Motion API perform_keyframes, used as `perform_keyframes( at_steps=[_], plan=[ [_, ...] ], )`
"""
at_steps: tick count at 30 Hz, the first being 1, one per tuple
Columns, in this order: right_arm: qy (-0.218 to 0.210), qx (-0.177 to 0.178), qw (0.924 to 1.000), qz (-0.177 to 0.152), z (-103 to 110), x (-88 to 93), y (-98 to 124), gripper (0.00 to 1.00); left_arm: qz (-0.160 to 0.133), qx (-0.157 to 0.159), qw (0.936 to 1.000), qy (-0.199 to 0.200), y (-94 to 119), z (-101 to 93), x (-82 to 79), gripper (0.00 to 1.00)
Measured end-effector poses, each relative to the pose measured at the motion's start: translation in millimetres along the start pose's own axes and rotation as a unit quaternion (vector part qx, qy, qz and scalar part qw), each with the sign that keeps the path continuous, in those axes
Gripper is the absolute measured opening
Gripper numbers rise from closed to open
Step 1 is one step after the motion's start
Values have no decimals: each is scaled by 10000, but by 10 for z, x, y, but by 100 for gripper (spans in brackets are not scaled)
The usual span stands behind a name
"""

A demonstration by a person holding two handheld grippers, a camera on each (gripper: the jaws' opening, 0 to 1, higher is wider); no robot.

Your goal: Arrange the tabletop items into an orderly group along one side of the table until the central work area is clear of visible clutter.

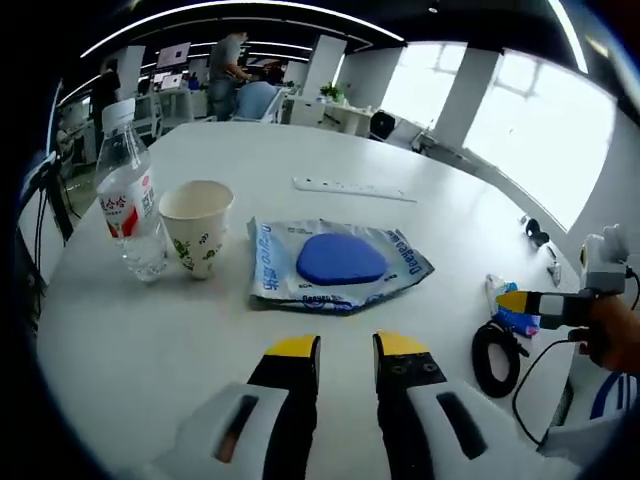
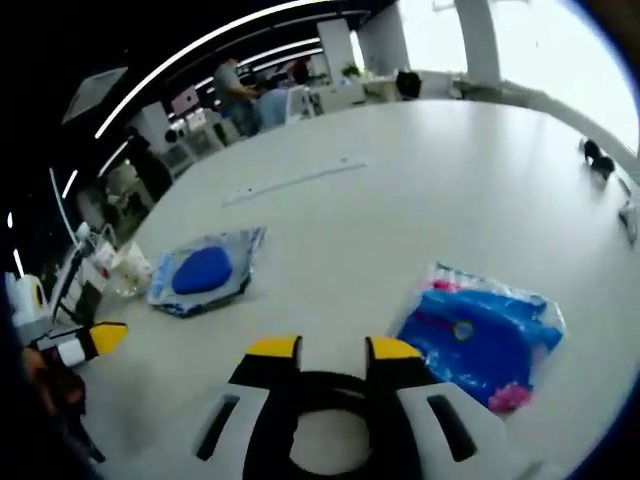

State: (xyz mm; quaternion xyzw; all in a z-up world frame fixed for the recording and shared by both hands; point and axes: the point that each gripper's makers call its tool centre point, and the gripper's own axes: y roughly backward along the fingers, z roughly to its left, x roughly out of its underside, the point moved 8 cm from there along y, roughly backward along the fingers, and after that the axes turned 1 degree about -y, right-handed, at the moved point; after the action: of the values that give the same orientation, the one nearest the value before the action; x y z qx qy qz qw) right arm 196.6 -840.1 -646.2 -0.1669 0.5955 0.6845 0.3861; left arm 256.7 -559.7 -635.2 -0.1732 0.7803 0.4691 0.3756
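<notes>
The left gripper point(image 1: 346, 350) is hovering over bare table point(image 1: 150, 330) with its jaws nearly together and nothing between them; beyond sit the flat blue packet point(image 1: 340, 262), then the paper cup point(image 1: 197, 226) just beside the water bottle point(image 1: 128, 205). The right gripper point(image 2: 335, 350) is straddling the black cable ring point(image 2: 325, 385), jaws parted, with the blue wipes pack point(image 2: 483, 335) near its right. Closing could drag the trailing cable and sweep the pack aside. Whether the jaws are touching the ring is hard to tell.
</notes>
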Motion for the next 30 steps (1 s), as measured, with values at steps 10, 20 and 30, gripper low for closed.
perform_keyframes(
  at_steps=[10,20,30],
  plan=[
    [-166,61,9998,-117,-116,57,158,22,24,101,9999,-73,49,-138,43,20],
    [-119,114,9998,-95,-232,179,312,22,-28,196,9997,-171,79,-253,55,20],
    [-248,279,9993,-67,-451,288,460,22,34,334,9990,-280,62,-421,104,20]
  ],
)
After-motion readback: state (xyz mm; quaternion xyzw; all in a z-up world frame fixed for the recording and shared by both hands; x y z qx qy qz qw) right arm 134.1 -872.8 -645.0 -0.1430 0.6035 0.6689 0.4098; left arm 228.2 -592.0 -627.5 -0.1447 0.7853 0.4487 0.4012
